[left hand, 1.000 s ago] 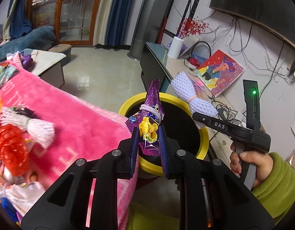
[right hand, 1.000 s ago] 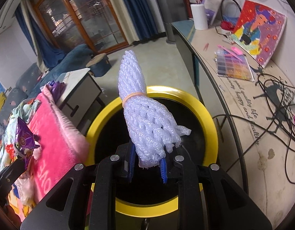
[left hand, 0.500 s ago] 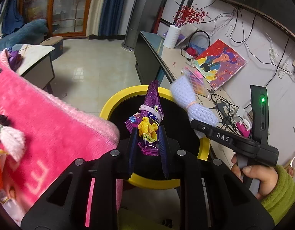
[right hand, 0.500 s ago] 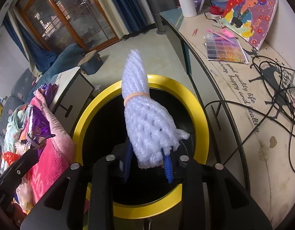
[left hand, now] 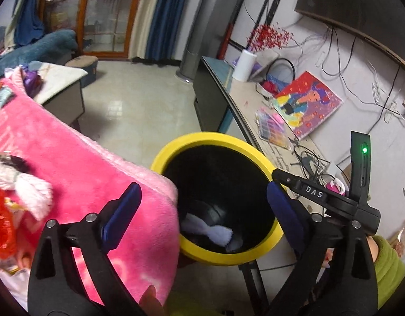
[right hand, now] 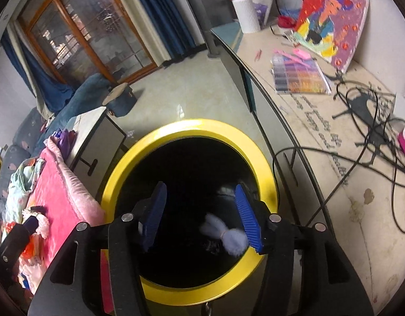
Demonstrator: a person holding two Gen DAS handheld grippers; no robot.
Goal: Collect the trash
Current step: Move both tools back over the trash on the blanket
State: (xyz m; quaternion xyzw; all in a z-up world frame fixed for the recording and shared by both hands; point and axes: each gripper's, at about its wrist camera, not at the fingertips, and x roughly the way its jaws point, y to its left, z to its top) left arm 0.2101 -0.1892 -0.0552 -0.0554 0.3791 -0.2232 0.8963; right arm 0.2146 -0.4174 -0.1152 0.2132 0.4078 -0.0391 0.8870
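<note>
A black bin with a yellow rim (left hand: pixel 176 147) (right hand: pixel 123 163) stands between a pink blanket and a desk. My left gripper (left hand: pixel 202 205) is open and empty above the bin's near left edge. My right gripper (right hand: pixel 202 210) is open and empty over the bin mouth; it also shows in the left wrist view (left hand: pixel 315 192). The white foam net (left hand: pixel 213 231) (right hand: pixel 228 234) lies inside the bin. The purple snack wrapper is out of sight.
A pink blanket (left hand: pixel 70 163) (right hand: pixel 60 192) left of the bin carries a white foam net (left hand: pixel 31 187) and red mesh trash (left hand: pixel 2 218). A desk (right hand: pixel 334 131) with cables, a painting (left hand: pixel 307 105) and a paper roll (left hand: pixel 244 65) runs along the right.
Both grippers have opened. The purple wrapper has left the left gripper, and the white foam net has dropped from the right gripper into the bin.
</note>
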